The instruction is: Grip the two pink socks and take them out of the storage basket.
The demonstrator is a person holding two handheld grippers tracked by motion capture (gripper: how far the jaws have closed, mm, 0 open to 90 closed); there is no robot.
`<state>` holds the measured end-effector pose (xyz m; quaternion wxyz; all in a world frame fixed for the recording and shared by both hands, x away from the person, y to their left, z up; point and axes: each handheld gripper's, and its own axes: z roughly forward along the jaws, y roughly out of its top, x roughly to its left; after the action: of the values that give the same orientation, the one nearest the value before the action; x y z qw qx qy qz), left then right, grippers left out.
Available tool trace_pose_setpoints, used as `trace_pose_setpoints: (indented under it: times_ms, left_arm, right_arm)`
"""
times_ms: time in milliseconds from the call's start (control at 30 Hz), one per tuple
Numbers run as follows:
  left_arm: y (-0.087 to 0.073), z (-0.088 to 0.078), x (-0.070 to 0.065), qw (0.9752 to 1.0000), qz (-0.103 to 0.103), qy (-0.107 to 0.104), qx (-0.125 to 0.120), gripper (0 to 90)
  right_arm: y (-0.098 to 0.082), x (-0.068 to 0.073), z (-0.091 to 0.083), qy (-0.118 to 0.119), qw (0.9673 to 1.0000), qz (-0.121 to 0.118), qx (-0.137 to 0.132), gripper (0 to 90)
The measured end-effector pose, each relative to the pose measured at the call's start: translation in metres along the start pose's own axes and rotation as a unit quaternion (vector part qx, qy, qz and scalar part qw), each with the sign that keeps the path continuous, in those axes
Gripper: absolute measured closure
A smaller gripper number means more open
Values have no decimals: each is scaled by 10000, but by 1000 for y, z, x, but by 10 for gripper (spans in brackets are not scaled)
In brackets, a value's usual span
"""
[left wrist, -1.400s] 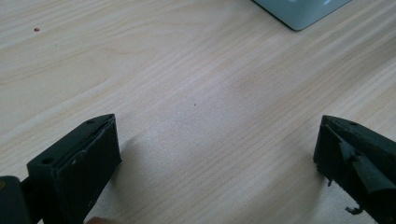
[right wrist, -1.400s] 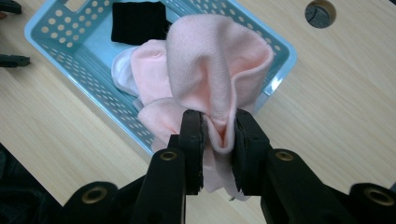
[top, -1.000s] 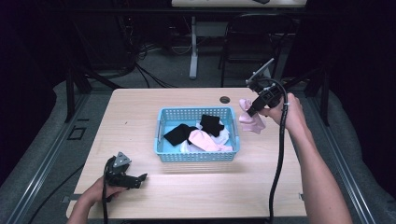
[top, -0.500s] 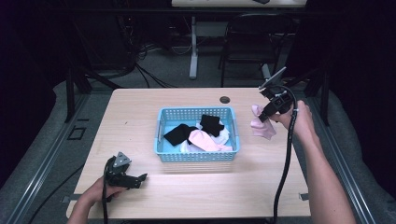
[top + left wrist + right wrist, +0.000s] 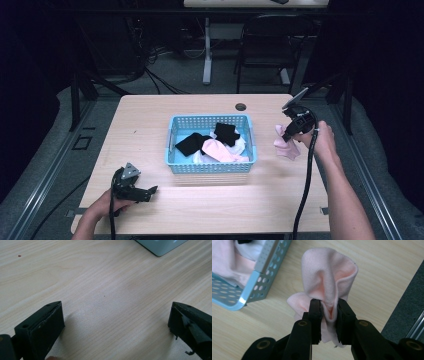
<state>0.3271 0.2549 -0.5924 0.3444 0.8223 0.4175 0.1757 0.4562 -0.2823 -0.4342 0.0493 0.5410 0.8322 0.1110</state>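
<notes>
Since the right tongs (image 5: 329,315) are pinched on the pink cloth (image 5: 329,275) near the worktop's right edge, just right of the basket (image 5: 210,167), it hangs downward; left tongs (image 5: 112,325) gape empty near the front-left corner.

High cam overhead; gripper cams close on table (image 5: 150,125); share basket (image 5: 210,122).

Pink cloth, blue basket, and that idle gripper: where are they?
pink cloth (image 5: 328,272): right gripper view, its bunched top fold.
blue basket (image 5: 210,168): high view, near wall.
left gripper (image 5: 148,191): high view, between its tips.
</notes>
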Motion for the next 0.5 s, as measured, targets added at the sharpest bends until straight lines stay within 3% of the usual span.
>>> trace_pose_setpoints:
  times_ms: [500]
  left_arm:
    - [0, 0, 0, 10000, 19, 0, 2, 2]
  right_arm:
    - [-7, 1, 46, 48, 9996, 73, 277, 761]
